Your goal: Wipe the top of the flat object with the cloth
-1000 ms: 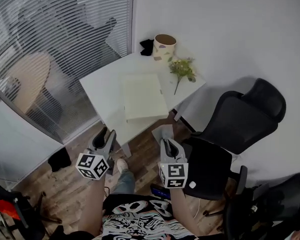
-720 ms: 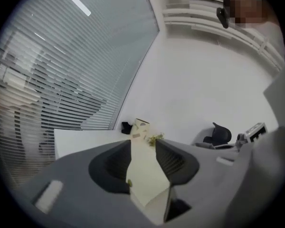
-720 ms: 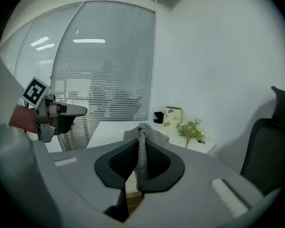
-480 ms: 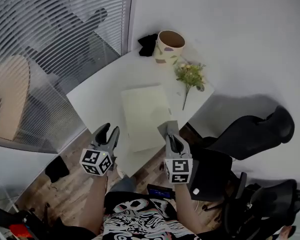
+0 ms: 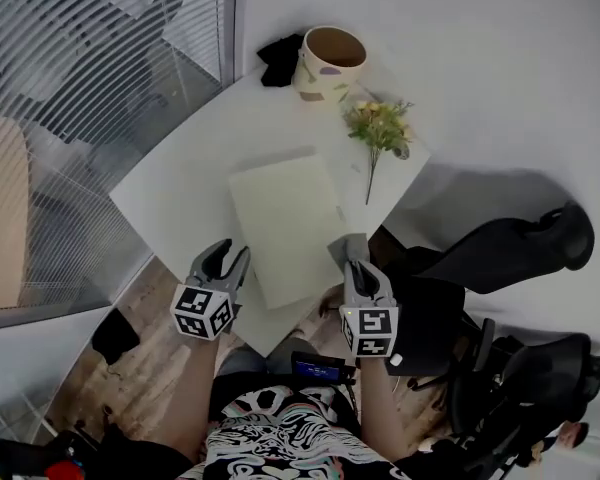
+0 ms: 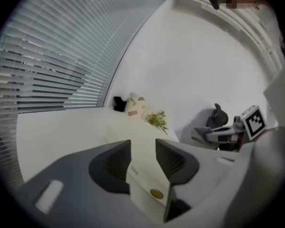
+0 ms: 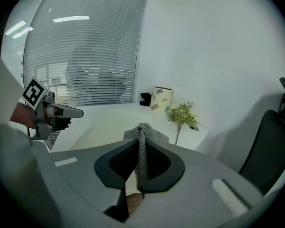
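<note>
A pale cream flat object (image 5: 285,223) lies in the middle of a white table (image 5: 180,183). My right gripper (image 5: 353,265) is shut on a grey cloth (image 5: 346,248) and hovers at the object's near right corner. In the right gripper view the cloth (image 7: 142,129) hangs pinched between the jaws. My left gripper (image 5: 230,258) is open at the object's near left edge. In the left gripper view the object's near corner (image 6: 145,175) shows in the gap between the jaws, and I cannot tell whether they touch it.
At the table's far end stand a patterned cup (image 5: 330,63), a sprig of flowers (image 5: 382,128) and a black item (image 5: 278,60). Black office chairs (image 5: 500,253) crowd the right side. Window blinds (image 5: 90,88) line the left.
Both grippers have come forward from over the floor to the table's near edge, beside the flat object. The cloth stays in the right gripper.
</note>
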A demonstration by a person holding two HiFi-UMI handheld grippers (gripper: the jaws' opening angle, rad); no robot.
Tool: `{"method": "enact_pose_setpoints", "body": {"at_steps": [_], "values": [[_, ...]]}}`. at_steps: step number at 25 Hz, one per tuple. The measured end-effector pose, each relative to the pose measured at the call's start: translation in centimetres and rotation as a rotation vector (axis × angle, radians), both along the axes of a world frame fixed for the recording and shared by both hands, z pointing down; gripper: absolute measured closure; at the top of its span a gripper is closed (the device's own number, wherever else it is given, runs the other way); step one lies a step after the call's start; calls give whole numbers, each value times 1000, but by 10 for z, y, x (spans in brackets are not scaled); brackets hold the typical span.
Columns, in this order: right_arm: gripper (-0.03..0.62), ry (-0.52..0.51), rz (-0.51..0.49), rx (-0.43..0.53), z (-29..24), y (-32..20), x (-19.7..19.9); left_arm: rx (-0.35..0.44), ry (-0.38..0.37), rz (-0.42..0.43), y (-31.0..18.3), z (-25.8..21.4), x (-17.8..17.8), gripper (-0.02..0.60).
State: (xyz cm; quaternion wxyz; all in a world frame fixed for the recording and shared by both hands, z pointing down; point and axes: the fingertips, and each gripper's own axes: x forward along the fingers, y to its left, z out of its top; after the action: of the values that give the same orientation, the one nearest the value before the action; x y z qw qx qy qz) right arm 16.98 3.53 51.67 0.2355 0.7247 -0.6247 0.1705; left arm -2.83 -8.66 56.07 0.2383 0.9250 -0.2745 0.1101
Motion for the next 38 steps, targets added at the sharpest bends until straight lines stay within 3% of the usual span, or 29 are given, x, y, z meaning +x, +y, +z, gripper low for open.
{"method": "enact_pose_setpoints", "body": {"at_steps": [4, 11, 18, 25, 27, 31, 38], "values": [[577, -51, -21, -26, 17, -1, 4, -25, -41, 15, 4, 18, 9, 402], [577, -136, -103, -80, 45, 0, 9, -142, -9, -82, 8, 35, 16, 402], [577, -186, -205, -93, 63, -2, 17, -163, -64, -169, 8, 54, 20, 402], [579, -192, -310, -122, 85, 5, 16, -200, -25, -230, 12, 61, 21, 402], [579, -221, -315, -129, 85, 1, 15, -184, -34, -250, 10, 61, 19, 402], [579, -253, -350, -168, 88, 3, 12, -95, -141, -255, 13, 58, 17, 403], [579, -256, -396, -215, 90, 0, 12, -105, -69, -301, 11, 59, 17, 403]]}}
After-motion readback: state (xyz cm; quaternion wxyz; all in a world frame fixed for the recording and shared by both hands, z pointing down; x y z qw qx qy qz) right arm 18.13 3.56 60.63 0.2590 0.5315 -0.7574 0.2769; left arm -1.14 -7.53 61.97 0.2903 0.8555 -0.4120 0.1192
